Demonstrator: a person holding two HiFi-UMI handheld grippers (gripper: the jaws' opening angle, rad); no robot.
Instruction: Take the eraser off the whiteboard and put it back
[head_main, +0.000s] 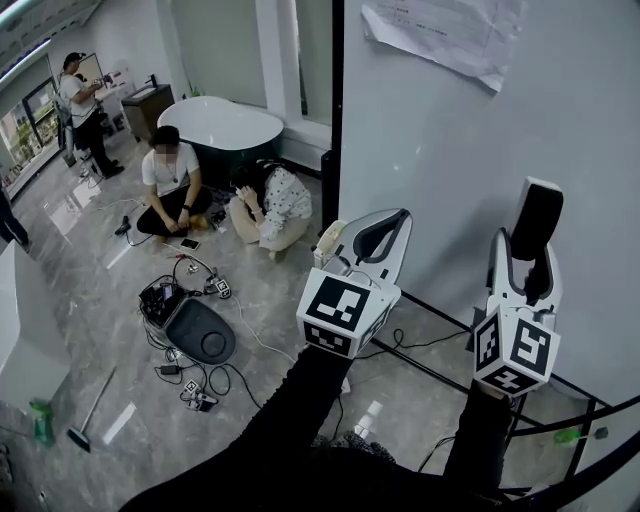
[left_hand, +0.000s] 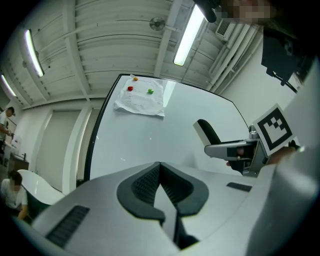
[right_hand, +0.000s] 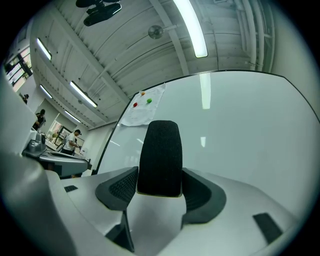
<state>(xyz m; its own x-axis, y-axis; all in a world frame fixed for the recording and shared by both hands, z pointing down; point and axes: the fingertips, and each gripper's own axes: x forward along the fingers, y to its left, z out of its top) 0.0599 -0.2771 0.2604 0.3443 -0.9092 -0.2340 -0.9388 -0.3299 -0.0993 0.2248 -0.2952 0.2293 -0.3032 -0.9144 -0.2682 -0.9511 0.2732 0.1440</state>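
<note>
- R tongs (head_main: 524, 262) raised in front of the whiteboard (head_main: 450, 150), clamped on the eraser (head_main: 537, 222). The eraser stands upright out of the tips, top end well above them.
- R gripper view: the eraser (right_hand: 160, 157) sits betw. the two dark pads of the R tongs (right_hand: 161, 186). Its black felt side faces the cam, and a pale edge shows at its lower end. The whiteboard (right_hand: 240, 115) fills the backgrnd.
- Can't tell whether the eraser touches the board surface or is just off it.
- L tongs (head_main: 385, 232) held to the left of the R ones, a bit lower, near the board's dark left edge.
- L gripper view: the L tongs (left_hand: 160, 172) are closed, tips meeting, nothing betw. them.
- The same view shows the eraser (left_hand: 207, 132) off to the right against the whiteboard (left_hand: 150, 140), sticking up from the R tongs (left_hand: 225, 149).
- A paper sheet (left_hand: 140, 100) hangs at the board's top w/ a red magnet (left_hand: 130, 89) and a green magnet (left_hand: 150, 91). It is also seen in the head view (head_main: 445, 35) and the R gripper view (right_hand: 142, 110).
- Marker cubes: L (head_main: 345, 305), R (head_main: 515, 350), both arms in dark sleeves.
- On the floor (head_main: 90, 290) beyond: two people crouched side by side (head_main: 175, 185) (head_main: 270, 205), w/ a white bathtub (head_main: 220, 125) behind them.
- Nearer the cam lie a dark round-ended device (head_main: 200, 335) and tangled cables (head_main: 190, 385).
- Another person stands far left (head_main: 80, 110).
</note>
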